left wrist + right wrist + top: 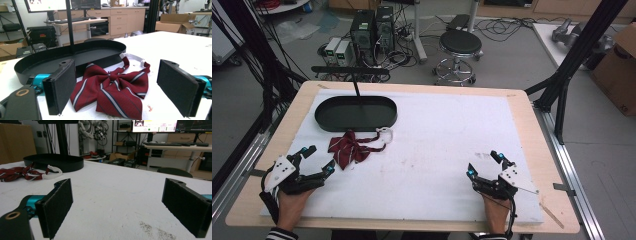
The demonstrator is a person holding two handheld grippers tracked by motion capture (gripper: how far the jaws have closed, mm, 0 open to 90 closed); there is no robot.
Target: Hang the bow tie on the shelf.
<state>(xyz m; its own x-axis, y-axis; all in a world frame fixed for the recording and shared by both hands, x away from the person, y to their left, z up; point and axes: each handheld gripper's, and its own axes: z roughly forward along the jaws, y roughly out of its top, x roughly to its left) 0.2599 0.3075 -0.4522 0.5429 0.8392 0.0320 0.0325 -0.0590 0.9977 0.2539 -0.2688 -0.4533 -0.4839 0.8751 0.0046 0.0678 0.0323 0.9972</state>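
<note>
Lower left of the high view: my left fingers (318, 159) spread wide, nothing held, aimed at the bow tie (348, 149) just ahead. Lower right: my right fingers (484, 164) also wide and empty, resting on bare worktop (437, 150), well apart from it. Tie lies flat, ungrasped, strap trailing toward the black tray (356, 113) beyond, upper left. Judgement: grasp not yet made; lift and placing remain.

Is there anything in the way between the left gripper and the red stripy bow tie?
Nothing visible. The left gripper has its jaws open, pointing straight at the dark red striped fabric bow tie, with only bare white table covering between them.
</note>
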